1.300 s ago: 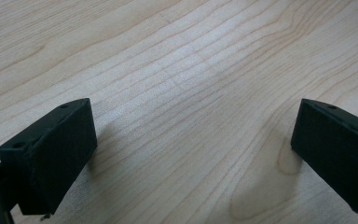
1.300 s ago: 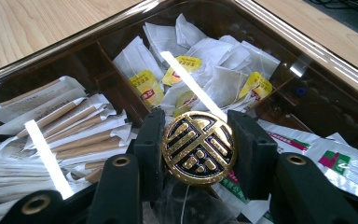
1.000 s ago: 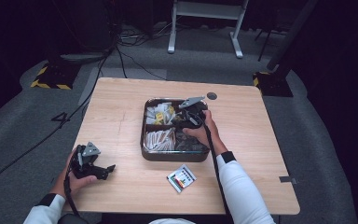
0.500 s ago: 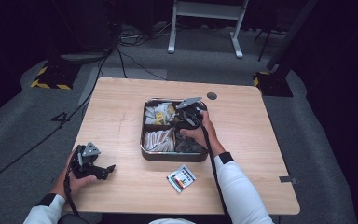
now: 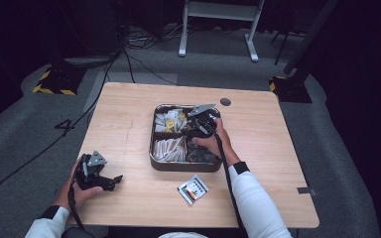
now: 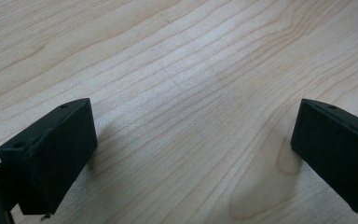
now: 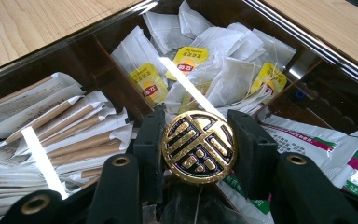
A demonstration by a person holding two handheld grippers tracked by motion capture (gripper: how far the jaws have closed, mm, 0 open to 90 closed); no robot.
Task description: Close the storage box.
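Note:
My right gripper (image 7: 198, 140) is shut on a round gold-and-black disc (image 7: 199, 147), with a jaw pressed against each side. It holds the disc low over the middle of a dark divided tray (image 5: 151, 148). In the high view the right gripper (image 5: 198, 130) sits above the tray's right half, with the hand behind it. My left gripper (image 5: 113, 181) rests near the table's front left corner. Its jaws stand wide open (image 6: 193, 144) over bare wood with nothing between them.
The tray holds white tea bags with yellow tags (image 7: 214, 70), paper-wrapped brown sticks (image 7: 65, 126) and green-and-white sachets (image 7: 307, 140). A small printed packet (image 5: 193, 189) lies on the table in front of the tray. A round cable hole (image 5: 225, 101) is behind it.

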